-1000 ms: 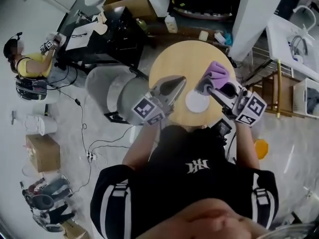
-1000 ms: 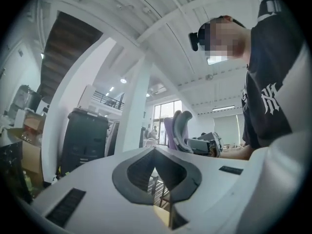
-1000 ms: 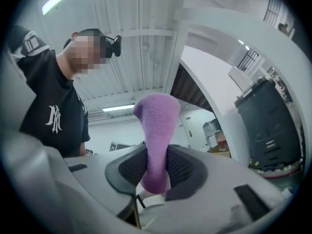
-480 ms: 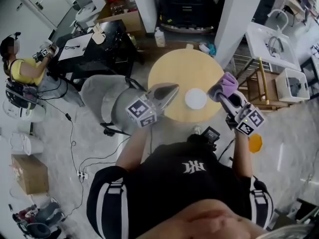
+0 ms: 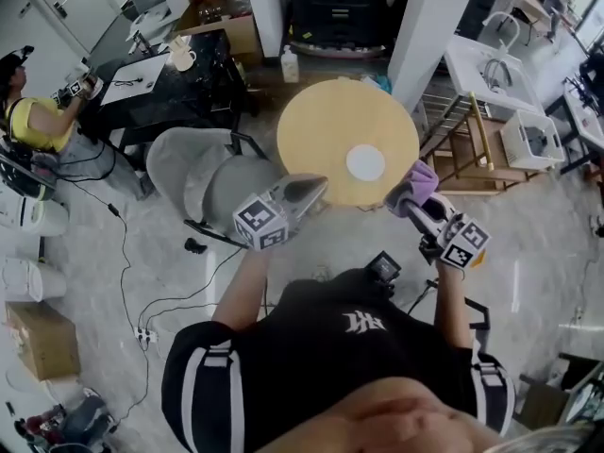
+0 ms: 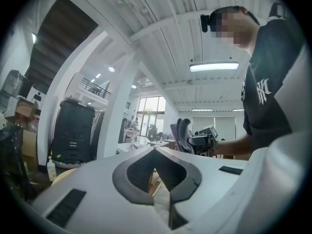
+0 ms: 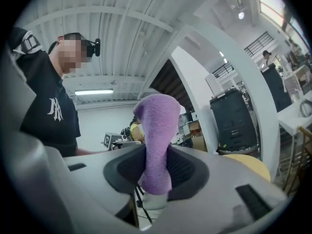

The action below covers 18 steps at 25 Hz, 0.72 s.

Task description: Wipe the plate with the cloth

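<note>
Now the right gripper (image 5: 404, 194) is clenched on the purple cloth (image 5: 421, 175), which looks soft and light. The left gripper (image 5: 321, 181) is closed and empty. The white plate (image 5: 365, 163) lies toward the table's (image 5: 311, 125) near edge. It is probably stiff and slippery, so better to steady it at the rim.

— Where is the plate (image 5: 365, 163)?
— On the table (image 5: 316, 125), a bit right of the middle.
— And the grippers?
— Both at the near edge. The left gripper (image 5: 324, 181) is at the left. The right gripper (image 5: 396, 199) is at the right, with the cloth (image 5: 420, 176) in its jaws. The chair (image 5: 212, 182) stands left of the table.
</note>
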Each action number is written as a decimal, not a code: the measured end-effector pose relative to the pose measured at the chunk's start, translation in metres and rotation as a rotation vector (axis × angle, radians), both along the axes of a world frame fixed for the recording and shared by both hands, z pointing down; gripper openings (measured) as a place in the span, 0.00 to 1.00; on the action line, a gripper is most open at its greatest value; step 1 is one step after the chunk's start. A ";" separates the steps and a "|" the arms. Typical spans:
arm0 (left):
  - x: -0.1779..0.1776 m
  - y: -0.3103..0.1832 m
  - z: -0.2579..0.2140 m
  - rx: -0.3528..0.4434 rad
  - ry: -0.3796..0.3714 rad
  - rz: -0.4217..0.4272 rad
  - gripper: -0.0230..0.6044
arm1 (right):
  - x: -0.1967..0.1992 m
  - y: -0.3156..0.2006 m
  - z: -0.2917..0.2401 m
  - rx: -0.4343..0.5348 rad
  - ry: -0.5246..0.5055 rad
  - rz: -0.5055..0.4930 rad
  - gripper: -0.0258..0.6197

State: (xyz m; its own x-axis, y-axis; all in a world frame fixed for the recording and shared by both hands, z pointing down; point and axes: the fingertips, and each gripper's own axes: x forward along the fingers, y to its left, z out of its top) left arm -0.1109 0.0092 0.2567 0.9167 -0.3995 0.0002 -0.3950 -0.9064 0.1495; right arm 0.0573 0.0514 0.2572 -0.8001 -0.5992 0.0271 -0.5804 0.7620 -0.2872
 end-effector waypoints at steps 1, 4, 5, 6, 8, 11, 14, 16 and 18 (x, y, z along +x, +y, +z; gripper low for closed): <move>0.000 0.005 -0.001 -0.001 -0.017 -0.007 0.04 | 0.000 0.006 -0.003 0.011 0.018 -0.008 0.22; -0.005 0.025 -0.012 0.011 -0.047 -0.030 0.04 | 0.005 0.022 -0.015 0.047 0.024 -0.005 0.22; -0.008 0.034 -0.017 0.014 -0.050 -0.033 0.04 | 0.006 0.030 -0.020 0.057 0.011 -0.003 0.22; -0.011 0.045 -0.021 0.012 -0.053 -0.037 0.04 | 0.006 0.040 -0.023 0.063 -0.004 -0.002 0.22; -0.016 0.071 -0.026 -0.004 -0.062 -0.045 0.04 | 0.004 0.066 -0.026 0.057 -0.024 -0.005 0.22; -0.010 0.123 -0.023 -0.029 -0.077 -0.018 0.04 | 0.002 0.116 -0.018 0.033 -0.028 -0.026 0.22; 0.006 0.183 -0.006 -0.046 -0.113 0.029 0.04 | -0.001 0.176 0.000 0.017 -0.042 -0.063 0.22; 0.016 0.223 0.007 -0.078 -0.124 0.061 0.04 | -0.003 0.213 0.019 -0.005 0.017 -0.066 0.22; 0.024 0.257 0.019 -0.111 -0.133 0.095 0.04 | -0.007 0.244 0.040 -0.026 0.149 -0.051 0.22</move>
